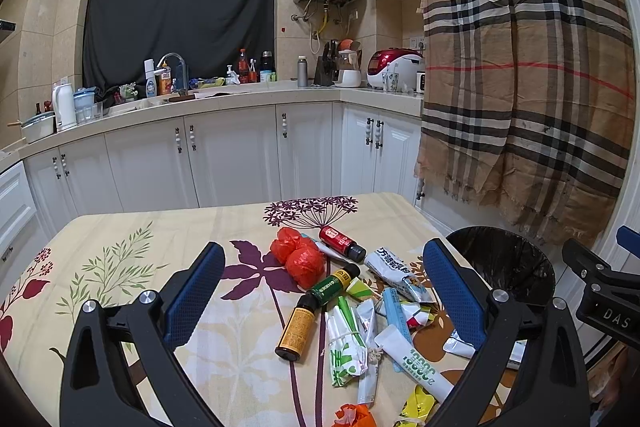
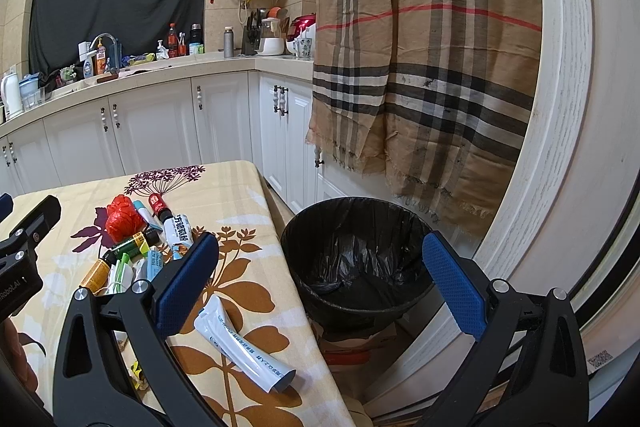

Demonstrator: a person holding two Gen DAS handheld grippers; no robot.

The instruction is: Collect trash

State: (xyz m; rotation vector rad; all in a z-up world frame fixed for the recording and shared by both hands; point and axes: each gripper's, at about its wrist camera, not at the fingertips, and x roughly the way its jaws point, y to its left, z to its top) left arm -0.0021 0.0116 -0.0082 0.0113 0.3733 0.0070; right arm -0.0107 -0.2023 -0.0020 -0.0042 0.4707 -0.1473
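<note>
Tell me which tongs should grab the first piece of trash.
Left, probably. The left tongs are open right over the trash pile on the table, while the right tongs, also open, point at the lined bin.

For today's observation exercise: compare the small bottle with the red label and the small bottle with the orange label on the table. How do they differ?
The red-label bottle lies at the far side of the pile, next to the red crumpled bags; the orange-label bottle lies nearer the camera, beside the green-and-white wrappers. The red one's cap points right; the orange one's points away. Both are small, dark-capped and on their sides.
</note>
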